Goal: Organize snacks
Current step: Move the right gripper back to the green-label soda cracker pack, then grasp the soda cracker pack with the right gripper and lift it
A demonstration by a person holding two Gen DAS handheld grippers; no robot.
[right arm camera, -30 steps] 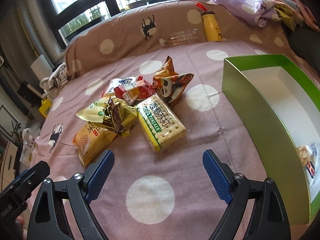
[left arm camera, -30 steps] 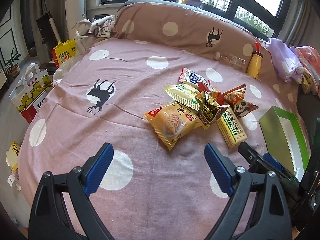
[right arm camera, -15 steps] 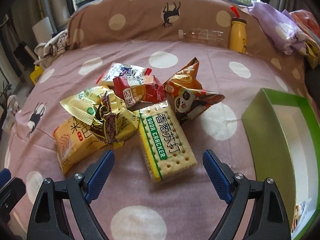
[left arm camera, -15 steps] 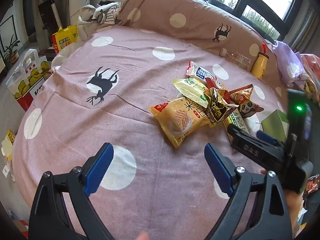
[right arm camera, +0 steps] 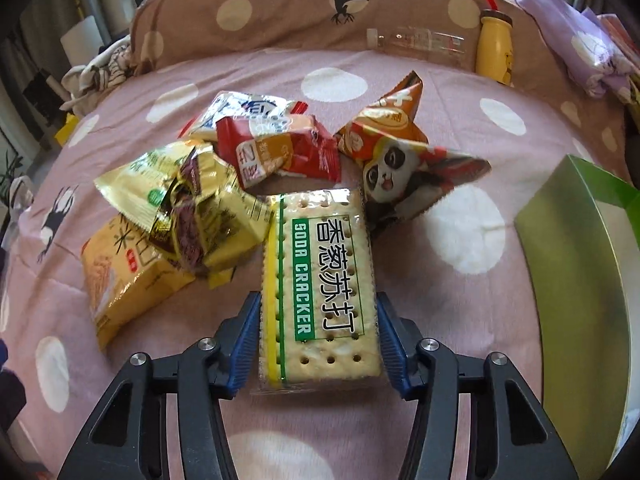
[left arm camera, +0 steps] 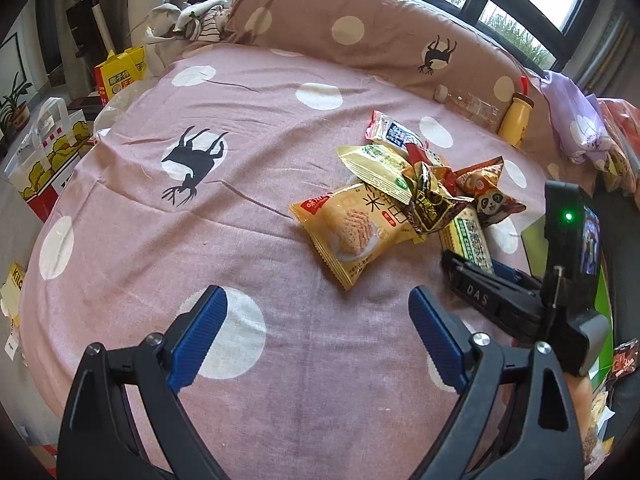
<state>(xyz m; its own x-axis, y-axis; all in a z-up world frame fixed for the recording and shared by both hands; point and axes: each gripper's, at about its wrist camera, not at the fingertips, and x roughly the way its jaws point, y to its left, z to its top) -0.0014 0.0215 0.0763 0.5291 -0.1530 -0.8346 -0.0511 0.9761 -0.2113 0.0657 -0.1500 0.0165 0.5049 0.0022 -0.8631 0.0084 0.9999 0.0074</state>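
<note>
The right gripper (right arm camera: 318,340) is clamped on the near end of the soda cracker pack (right arm camera: 320,284), one blue pad against each long side. The pack lies on the pink bedspread (right arm camera: 400,420), its far end touching the panda bag (right arm camera: 400,164) and the red packet (right arm camera: 280,148). The green box (right arm camera: 568,280) sits to the right. The left gripper (left arm camera: 316,336) hovers spread wide and empty, near the yellow bag (left arm camera: 352,232).
</note>
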